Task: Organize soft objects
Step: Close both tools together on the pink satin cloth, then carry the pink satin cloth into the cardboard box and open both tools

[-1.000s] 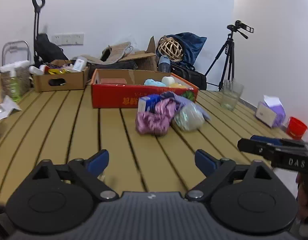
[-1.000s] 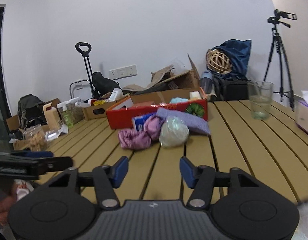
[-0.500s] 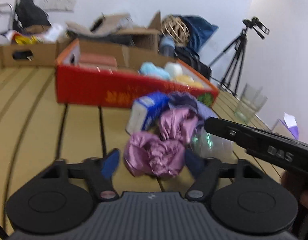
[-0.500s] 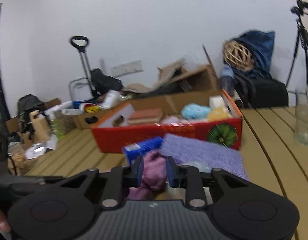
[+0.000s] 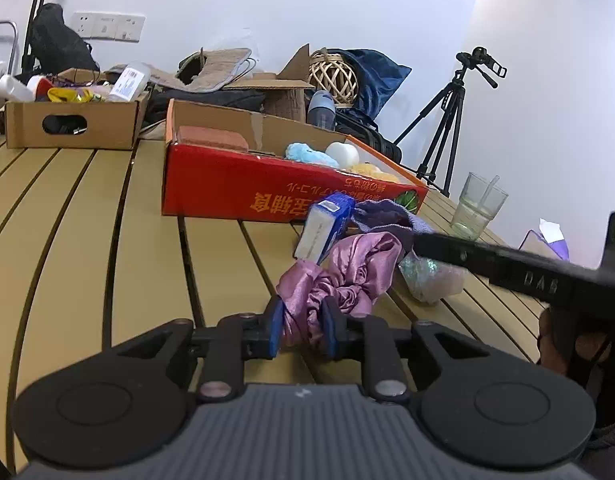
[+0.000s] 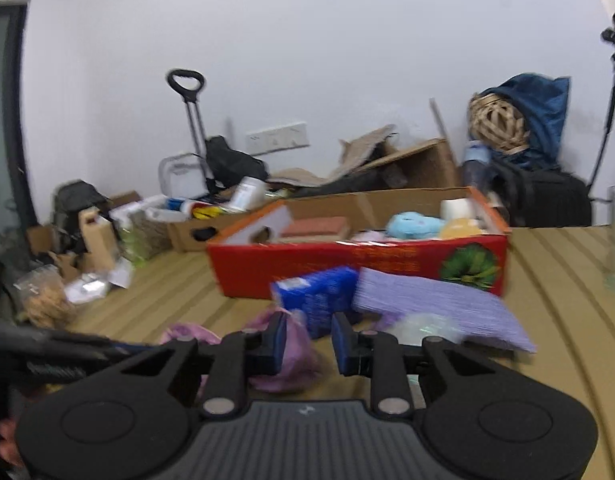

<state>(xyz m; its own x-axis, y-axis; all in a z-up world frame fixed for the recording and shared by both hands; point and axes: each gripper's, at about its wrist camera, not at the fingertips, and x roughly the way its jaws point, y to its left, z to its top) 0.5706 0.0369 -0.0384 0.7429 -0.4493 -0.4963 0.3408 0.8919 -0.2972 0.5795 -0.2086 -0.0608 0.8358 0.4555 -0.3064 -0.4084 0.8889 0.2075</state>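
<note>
Left hand-held gripper (image 5: 301, 330): jaws have just been closing, now pinched on the near end of the pink satin cloth (image 5: 339, 280), blue pads pressing the fabric from both sides. Cloth is a crumpled bundle lying on the slatted worktop (image 5: 87, 240), roughly mid-surface, in front of the red box (image 5: 243, 192).

Right hand-held gripper (image 6: 307, 340): jaws narrowed, also just been closing; pink fabric (image 6: 295, 344) sits between the pads, against the left pad. Frame is blurred, so can't tell if both pads actually press it. In the left wrist view its black body (image 5: 519, 272) reaches in from the right over the far end of the cloth; tips are hidden there.

Around the cloth:
- blue-and-white packet (image 5: 325, 228) touching its far side, leaning tilted
- purple knit cloth (image 6: 435, 308) behind it, lying against the front wall of the red box
- clear iridescent bag (image 5: 431, 280) just beside it on the right

Red box holds a light blue fluffy item (image 5: 307, 154), a white roll (image 5: 341, 154), something yellow (image 5: 367, 170) and a reddish-brown block (image 5: 211, 138).

Drinking glass (image 5: 477, 206) stands well apart, toward the worktop's right edge. Brown cardboard box (image 5: 73, 124) sits at the far left edge.
</note>
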